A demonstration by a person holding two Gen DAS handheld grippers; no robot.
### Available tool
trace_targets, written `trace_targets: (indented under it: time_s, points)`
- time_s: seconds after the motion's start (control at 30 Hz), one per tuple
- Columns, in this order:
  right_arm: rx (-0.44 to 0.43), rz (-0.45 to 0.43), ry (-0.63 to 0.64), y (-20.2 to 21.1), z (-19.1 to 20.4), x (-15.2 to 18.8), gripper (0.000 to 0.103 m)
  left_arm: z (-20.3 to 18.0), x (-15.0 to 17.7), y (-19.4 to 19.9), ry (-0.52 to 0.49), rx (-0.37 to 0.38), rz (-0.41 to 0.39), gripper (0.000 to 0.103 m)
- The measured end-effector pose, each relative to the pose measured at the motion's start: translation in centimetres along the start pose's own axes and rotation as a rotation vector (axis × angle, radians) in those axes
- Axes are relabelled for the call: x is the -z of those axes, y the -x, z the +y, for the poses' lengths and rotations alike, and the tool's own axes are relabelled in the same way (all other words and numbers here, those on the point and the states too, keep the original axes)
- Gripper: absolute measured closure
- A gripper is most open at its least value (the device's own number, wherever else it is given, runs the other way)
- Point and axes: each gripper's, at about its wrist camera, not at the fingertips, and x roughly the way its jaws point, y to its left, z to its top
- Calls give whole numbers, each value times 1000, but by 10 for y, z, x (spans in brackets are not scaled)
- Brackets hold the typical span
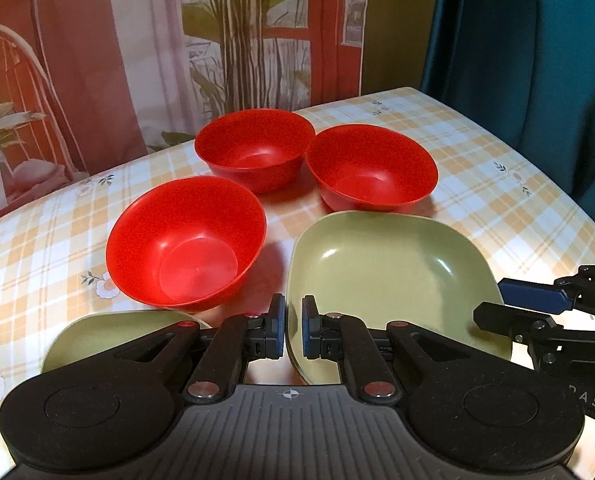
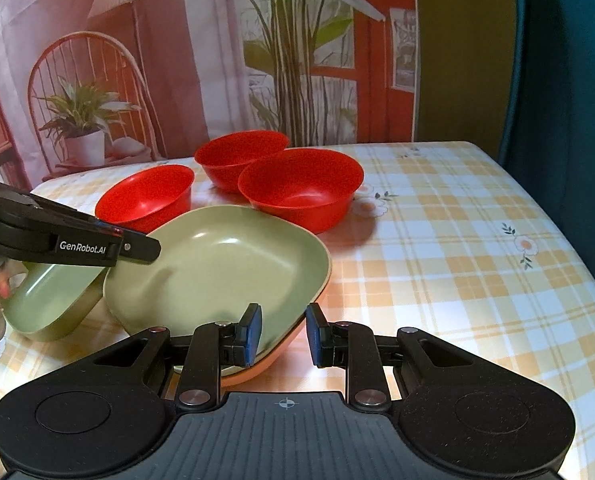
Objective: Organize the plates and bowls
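Three red bowls stand on the checked tablecloth: one near left (image 1: pixel 185 240), one at the back (image 1: pixel 253 148), one to the right (image 1: pixel 371 168). A green square plate (image 1: pixel 381 276) is tilted up, its left rim between the pads of my left gripper (image 1: pixel 293 326), which is shut on it. A second green plate (image 1: pixel 109 334) lies flat at lower left. In the right wrist view my right gripper (image 2: pixel 283 334) is open, its jaws straddling the near rim of the tilted green plate (image 2: pixel 217 268). The second plate (image 2: pixel 49 304) sits under the left gripper (image 2: pixel 97 246).
The table (image 2: pixel 457 260) has a yellow plaid cloth with flower prints. A printed backdrop (image 2: pixel 177 60) hangs behind the far edge. A dark teal curtain (image 1: pixel 537 60) stands past the right edge. The bowls also show in the right wrist view (image 2: pixel 301 188).
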Motion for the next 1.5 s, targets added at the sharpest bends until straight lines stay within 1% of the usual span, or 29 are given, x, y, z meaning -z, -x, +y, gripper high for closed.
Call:
trace_targets:
  time_s: [0.33, 0.5, 0.73, 1.0, 1.1, 1.3, 1.4, 1.5]
  points:
    - [11, 5, 16, -1, 1, -1, 80, 0, -1, -1, 7, 6, 8, 93]
    - [23, 1, 43, -2, 4, 0, 80, 0, 1, -1, 0, 7, -4, 93]
    - [80, -32, 166, -4, 16, 8, 81, 2, 5, -6, 26, -12, -13, 93]
    - [83, -46, 170, -5, 16, 11, 81, 1, 7, -6, 24, -10, -26, 92]
    - [74, -42, 153, -5, 15, 9, 81, 3, 7, -4, 33, -5, -27, 93]
    - [58, -93, 122, 12, 12, -6, 80, 9, 1, 19, 61, 43, -69, 92]
    - [24, -97, 102, 18, 13, -16, 80, 19, 0, 36, 77, 53, -88, 92]
    - [-18, -95, 83, 21, 20, -23, 80, 39, 0, 55, 115, 49, -104, 92]
